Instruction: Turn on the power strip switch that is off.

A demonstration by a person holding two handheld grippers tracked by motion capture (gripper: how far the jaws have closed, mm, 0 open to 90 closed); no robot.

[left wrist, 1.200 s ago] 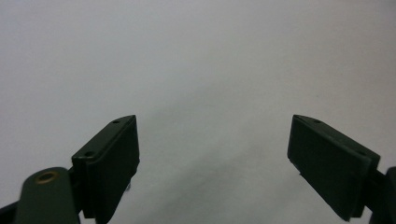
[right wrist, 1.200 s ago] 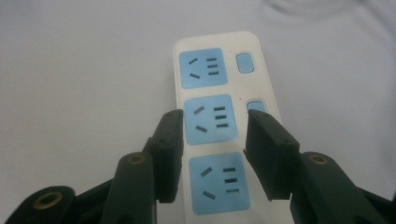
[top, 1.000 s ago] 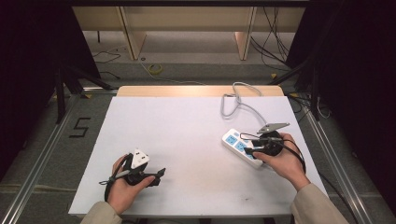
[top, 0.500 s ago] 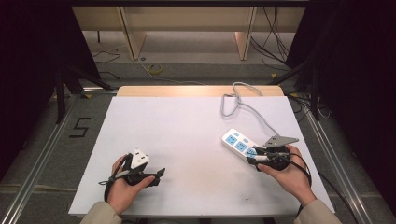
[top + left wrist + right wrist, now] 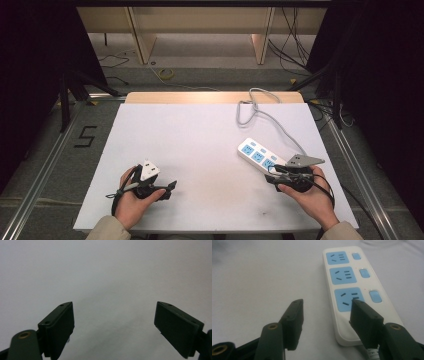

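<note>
A white power strip (image 5: pixel 258 155) with three blue sockets lies at the right of the white table (image 5: pixel 200 135), and its grey cable (image 5: pixel 250 106) loops toward the far edge. In the right gripper view the strip (image 5: pixel 344 277) runs away from me. My right gripper (image 5: pixel 327 302) is open there, with its right jaw over the strip's near end and its left jaw over bare table. In the high view the right gripper (image 5: pixel 271 177) sits just behind the strip's near end. My left gripper (image 5: pixel 170 187) rests at the front left, and its own view shows the left gripper (image 5: pixel 113 305) wide open over bare table.
Beyond the table's far wooden edge (image 5: pixel 215 97) lie floor cables and shelf legs. Metal rails (image 5: pixel 350 165) run along both sides of the table. A "5" mark (image 5: pixel 86 136) is on the floor at the left.
My right gripper has drawn back toward the near edge, from over the strip's end to just behind it. The left gripper has stayed put.
</note>
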